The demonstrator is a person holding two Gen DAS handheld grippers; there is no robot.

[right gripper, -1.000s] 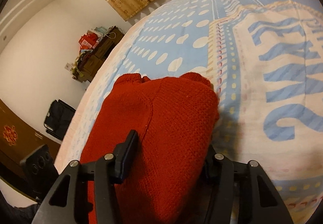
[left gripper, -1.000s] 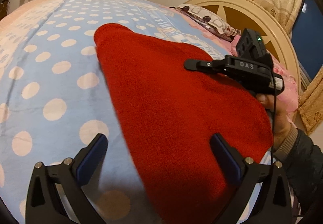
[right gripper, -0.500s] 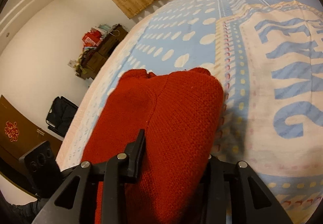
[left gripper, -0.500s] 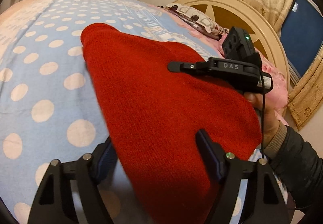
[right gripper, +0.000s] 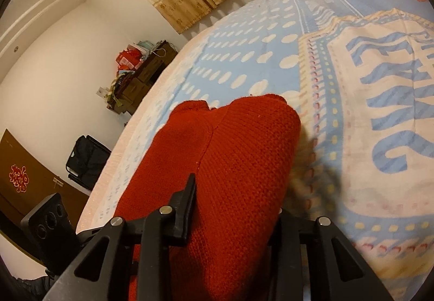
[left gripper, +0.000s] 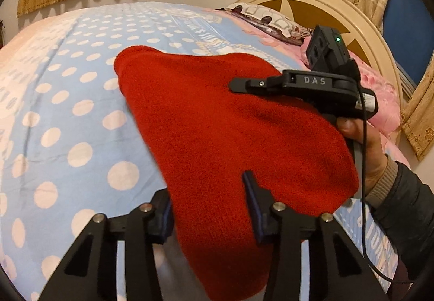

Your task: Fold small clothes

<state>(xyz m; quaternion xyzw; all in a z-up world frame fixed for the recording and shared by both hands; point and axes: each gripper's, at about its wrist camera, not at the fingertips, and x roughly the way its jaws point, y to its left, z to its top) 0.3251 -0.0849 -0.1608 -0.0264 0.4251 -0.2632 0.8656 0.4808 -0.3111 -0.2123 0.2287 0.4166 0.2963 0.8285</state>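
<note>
A red knitted sweater (left gripper: 217,124) lies folded on the blue dotted bed cover (left gripper: 67,111). My left gripper (left gripper: 206,189) straddles its near edge. Its jaws are closing with the cloth between them, one finger beside the edge and the other on top of the knit. At the sweater's right side, a person's hand (left gripper: 360,138) holds my right gripper (left gripper: 238,83). In the right wrist view that gripper (right gripper: 236,195) is shut on a thick fold of the sweater (right gripper: 238,159). Its left finger (right gripper: 187,200) presses into the knit, and the cloth hides the right finger.
A cream headboard (left gripper: 325,2), a patterned pillow (left gripper: 265,18) and a pink quilt (left gripper: 379,89) lie past the sweater. The bed cover (right gripper: 352,84) stretches wide to the right. By the wall stand a cluttered dark cabinet (right gripper: 135,75) and a black bag (right gripper: 86,159).
The left jaws went from wide apart to narrow around the sweater's near edge. The right jaws drew in on the fold. Both hands stayed about where they were.
</note>
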